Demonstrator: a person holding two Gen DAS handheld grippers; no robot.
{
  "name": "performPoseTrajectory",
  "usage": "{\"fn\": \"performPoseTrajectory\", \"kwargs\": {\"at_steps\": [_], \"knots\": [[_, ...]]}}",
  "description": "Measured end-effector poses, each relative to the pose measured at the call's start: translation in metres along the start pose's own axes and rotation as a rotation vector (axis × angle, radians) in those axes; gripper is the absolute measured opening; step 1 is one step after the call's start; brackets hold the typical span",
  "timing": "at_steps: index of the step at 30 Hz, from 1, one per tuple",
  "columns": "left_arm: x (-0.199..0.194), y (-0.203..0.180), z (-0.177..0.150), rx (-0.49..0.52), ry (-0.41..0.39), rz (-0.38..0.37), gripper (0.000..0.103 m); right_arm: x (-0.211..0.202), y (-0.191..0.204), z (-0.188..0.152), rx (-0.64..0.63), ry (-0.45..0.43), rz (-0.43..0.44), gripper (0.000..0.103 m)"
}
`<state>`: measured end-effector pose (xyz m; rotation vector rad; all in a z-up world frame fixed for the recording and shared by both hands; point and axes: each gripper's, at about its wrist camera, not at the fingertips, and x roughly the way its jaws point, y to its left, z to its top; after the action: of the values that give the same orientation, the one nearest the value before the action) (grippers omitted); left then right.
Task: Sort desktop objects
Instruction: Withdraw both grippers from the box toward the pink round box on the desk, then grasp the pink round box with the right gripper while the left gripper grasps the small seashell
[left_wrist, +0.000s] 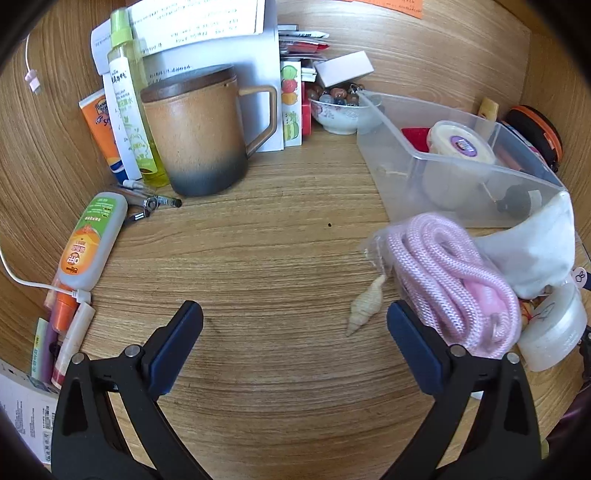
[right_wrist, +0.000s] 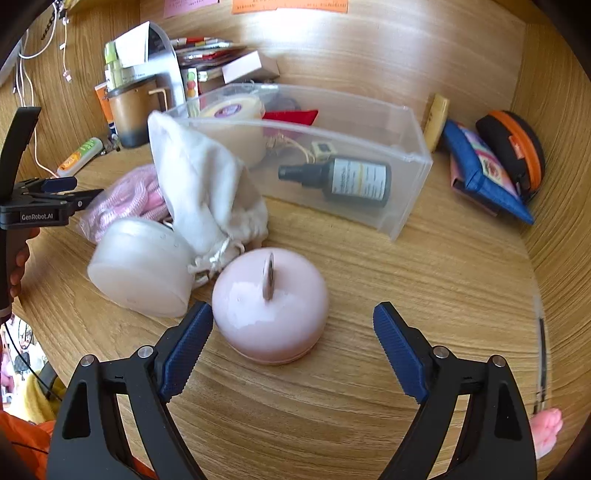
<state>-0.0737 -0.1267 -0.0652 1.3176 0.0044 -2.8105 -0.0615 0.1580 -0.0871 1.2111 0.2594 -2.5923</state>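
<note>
My left gripper (left_wrist: 294, 321) is open over bare desk, nothing between its fingers. A small pale spiral shell (left_wrist: 365, 305) lies just inside its right finger, and a bagged pink rope (left_wrist: 448, 277) sits beyond that finger. My right gripper (right_wrist: 293, 325) is open too. A pink round lidded container (right_wrist: 271, 306) sits between its fingers, nearer the left one, pads apart from it. A clear plastic bin (right_wrist: 402, 177) behind holds a dark spray bottle (right_wrist: 345, 181) and a cream tub (right_wrist: 231, 109). A white drawstring pouch (right_wrist: 201, 181) and a white jar (right_wrist: 142, 266) lie left of it.
A brown lidded mug (left_wrist: 201, 129), a yellow-green spray bottle (left_wrist: 129, 103), tubes, pens and papers crowd the back left. A bowl of beads (left_wrist: 341, 109) stands behind. A blue pouch (right_wrist: 484, 170) and an orange-trimmed case (right_wrist: 517, 147) lean at the right wall. A white cable (left_wrist: 22, 280) runs along the left.
</note>
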Motion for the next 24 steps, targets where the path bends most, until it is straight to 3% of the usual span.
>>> {"fn": "performPoseTrajectory", "kwargs": {"at_steps": [6, 13, 17, 24], "knots": [[0.003, -0.010, 0.000, 0.046, -0.005, -0.004, 0.100, 0.006, -0.003, -0.003, 0.009, -0.001, 0.008, 0.087], [0.010, -0.019, 0.004, 0.094, 0.005, -0.010, 0.077, 0.010, -0.003, 0.002, 0.001, -0.017, 0.007, 0.085], [0.011, -0.021, 0.005, 0.103, 0.001, -0.019, 0.070, 0.013, -0.002, 0.003, 0.000, -0.018, 0.012, 0.080], [0.011, -0.023, 0.005, 0.118, 0.003, -0.090, 0.050, 0.017, -0.003, 0.003, 0.002, -0.015, 0.021, 0.071]]}}
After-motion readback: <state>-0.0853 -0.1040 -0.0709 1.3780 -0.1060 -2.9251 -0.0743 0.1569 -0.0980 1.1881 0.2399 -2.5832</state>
